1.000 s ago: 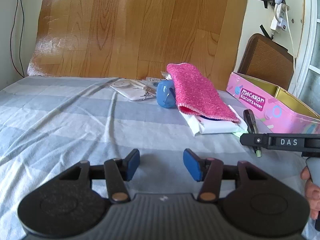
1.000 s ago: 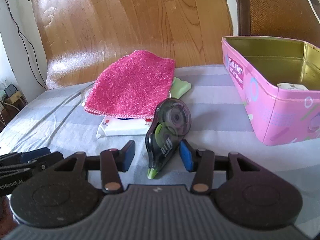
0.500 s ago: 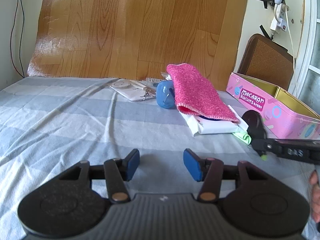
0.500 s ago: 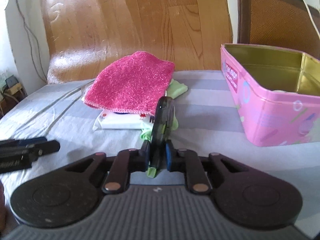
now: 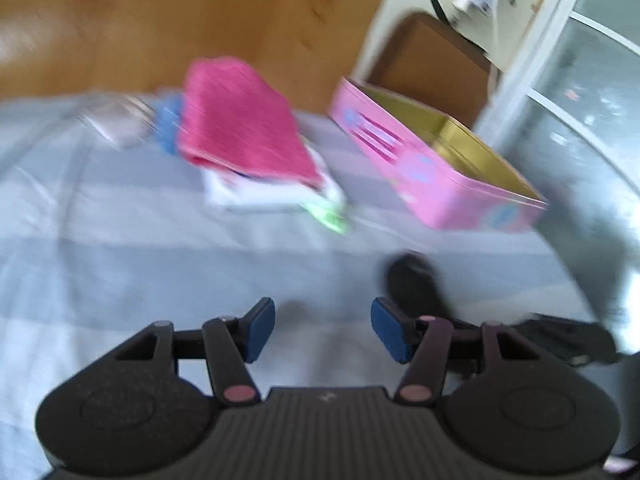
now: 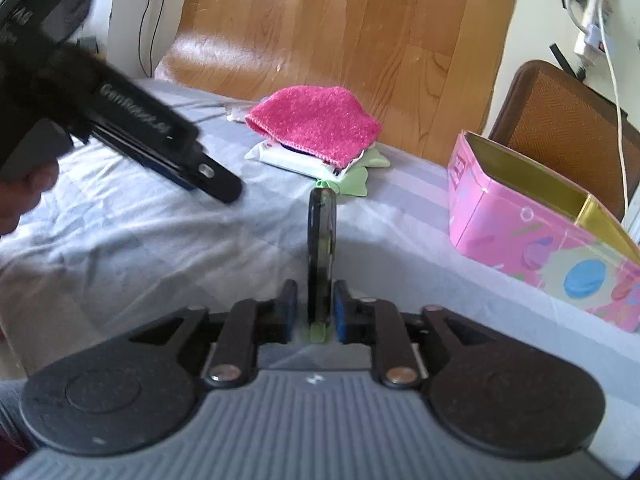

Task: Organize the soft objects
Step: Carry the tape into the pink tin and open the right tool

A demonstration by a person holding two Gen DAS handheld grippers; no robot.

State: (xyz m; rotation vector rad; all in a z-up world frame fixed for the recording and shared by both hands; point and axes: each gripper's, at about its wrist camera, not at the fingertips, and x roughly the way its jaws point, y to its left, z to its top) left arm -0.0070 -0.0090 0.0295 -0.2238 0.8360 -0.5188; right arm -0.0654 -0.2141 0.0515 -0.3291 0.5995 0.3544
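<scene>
The striped bedsheet point(image 6: 140, 240) carried the open pink tin point(image 6: 532, 232) and pink towel point(image 6: 316, 124) atop its pile. Left gripper point(image 5: 323, 330) was spreading, nothing between. Right gripper point(image 6: 316, 310) was loosening around the upright tape dispenser point(image 6: 321, 256), a gap at its left pad.

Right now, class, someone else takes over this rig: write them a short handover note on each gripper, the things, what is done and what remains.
Right gripper: jaws opening, the dark correction tape dispenser with a green tip stands on edge between them.
Left gripper: jaws opening, nothing between them.
Fuzzy pink cloth lies atop a white packet and a light green cloth on the striped bedsheet.
Open pink biscuit tin sits to their right.
Done: no soft thing visibly in the tin.
Left: move the cloths.
</scene>
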